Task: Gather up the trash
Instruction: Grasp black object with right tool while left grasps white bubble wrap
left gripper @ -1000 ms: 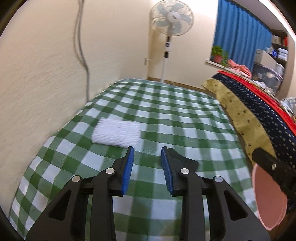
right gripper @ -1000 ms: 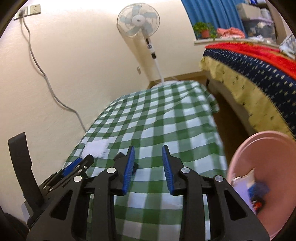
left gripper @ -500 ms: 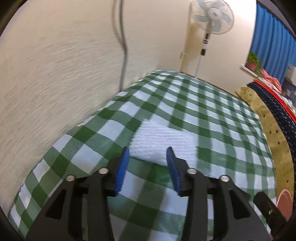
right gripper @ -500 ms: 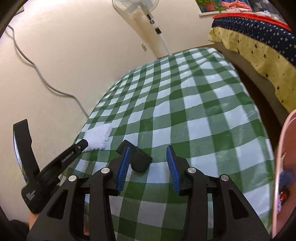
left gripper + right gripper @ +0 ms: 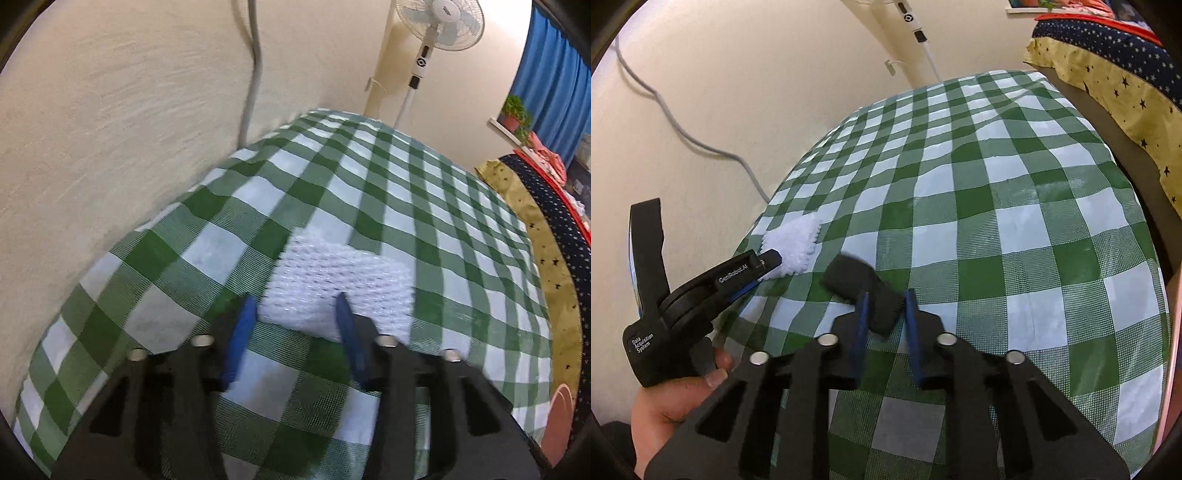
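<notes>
Only the right wrist view shows the black foam block (image 5: 862, 286) between the spread fingers of the right gripper (image 5: 886, 306). The left gripper (image 5: 295, 314) is spread around the white foam net (image 5: 343, 284) near the wall edge of the checked tablecloth (image 5: 443, 206). The pink bowl (image 5: 559, 421) shows only its rim.

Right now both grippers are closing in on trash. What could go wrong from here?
1. The left gripper is open with only the near edge of the white foam netting between its pads; a shallow pinch may slip or snag the checked tablecloth.
2. The right gripper straddles one end of the black foam piece; closing off-centre may tilt it out.
</notes>
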Tool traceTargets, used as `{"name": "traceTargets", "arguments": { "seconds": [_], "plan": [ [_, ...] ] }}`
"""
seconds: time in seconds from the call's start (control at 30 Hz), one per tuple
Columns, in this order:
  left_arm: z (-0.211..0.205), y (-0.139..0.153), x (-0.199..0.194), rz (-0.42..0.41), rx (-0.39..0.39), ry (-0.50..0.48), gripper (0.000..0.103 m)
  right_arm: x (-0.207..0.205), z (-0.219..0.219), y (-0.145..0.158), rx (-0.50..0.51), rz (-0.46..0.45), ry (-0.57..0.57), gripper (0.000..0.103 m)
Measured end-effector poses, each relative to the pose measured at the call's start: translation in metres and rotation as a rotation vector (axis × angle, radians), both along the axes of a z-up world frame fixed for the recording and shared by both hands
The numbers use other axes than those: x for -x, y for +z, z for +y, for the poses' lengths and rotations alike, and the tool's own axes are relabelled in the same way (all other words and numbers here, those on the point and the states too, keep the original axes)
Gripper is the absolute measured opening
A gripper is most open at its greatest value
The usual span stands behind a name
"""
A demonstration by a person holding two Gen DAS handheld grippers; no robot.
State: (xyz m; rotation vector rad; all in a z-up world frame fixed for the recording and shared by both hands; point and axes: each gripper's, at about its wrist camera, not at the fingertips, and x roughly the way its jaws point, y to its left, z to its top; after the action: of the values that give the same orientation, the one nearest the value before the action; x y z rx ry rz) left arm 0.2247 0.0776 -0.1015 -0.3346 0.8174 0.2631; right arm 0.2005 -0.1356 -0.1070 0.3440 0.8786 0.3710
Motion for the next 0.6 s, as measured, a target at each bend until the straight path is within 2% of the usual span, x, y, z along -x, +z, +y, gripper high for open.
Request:
{"name": "traceTargets", "arguments": {
  "seconds": [0.13,0.6],
  "plan": [
    [-0.004,0.005,0.004,-0.015,-0.005,-0.023,0.017,0.005,0.000,0.009,0.016,-0.028,-0.004,0.009],
    [-0.025,0.050,0.044,-0.106,-0.052,-0.107,0.013,0.045,-0.024,0.054,0.065,-0.125,-0.068,0.009]
  ]
}}
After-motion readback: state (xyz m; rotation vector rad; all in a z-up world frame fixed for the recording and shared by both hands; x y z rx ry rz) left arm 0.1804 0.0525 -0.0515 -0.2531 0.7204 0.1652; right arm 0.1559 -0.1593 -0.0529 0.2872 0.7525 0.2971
